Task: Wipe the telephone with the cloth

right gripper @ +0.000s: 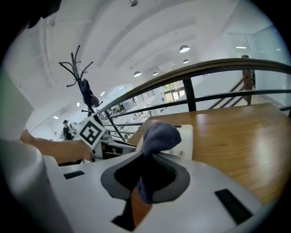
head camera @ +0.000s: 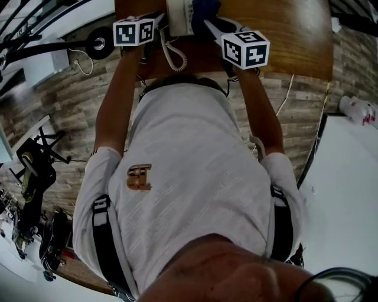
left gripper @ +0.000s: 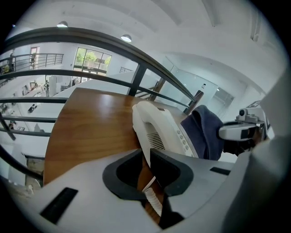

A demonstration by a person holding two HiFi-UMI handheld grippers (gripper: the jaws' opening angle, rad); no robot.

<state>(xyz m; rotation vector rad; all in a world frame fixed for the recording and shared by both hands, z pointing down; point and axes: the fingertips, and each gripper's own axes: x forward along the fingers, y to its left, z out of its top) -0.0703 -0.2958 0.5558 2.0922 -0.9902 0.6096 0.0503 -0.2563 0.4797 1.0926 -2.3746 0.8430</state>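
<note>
A white telephone sits on the wooden table at the top of the head view, its coiled cord hanging over the near edge. My left gripper is shut on the near edge of the telephone, with the cord showing below the jaws. My right gripper is shut on a dark blue cloth, which bunches up above the jaws and rests against the telephone. From the left gripper view the cloth lies on the phone's right side.
A dark metal railing runs behind the table. A white table with a bottle stands at the right. A coat stand rises in the background. The person's torso hides the near floor.
</note>
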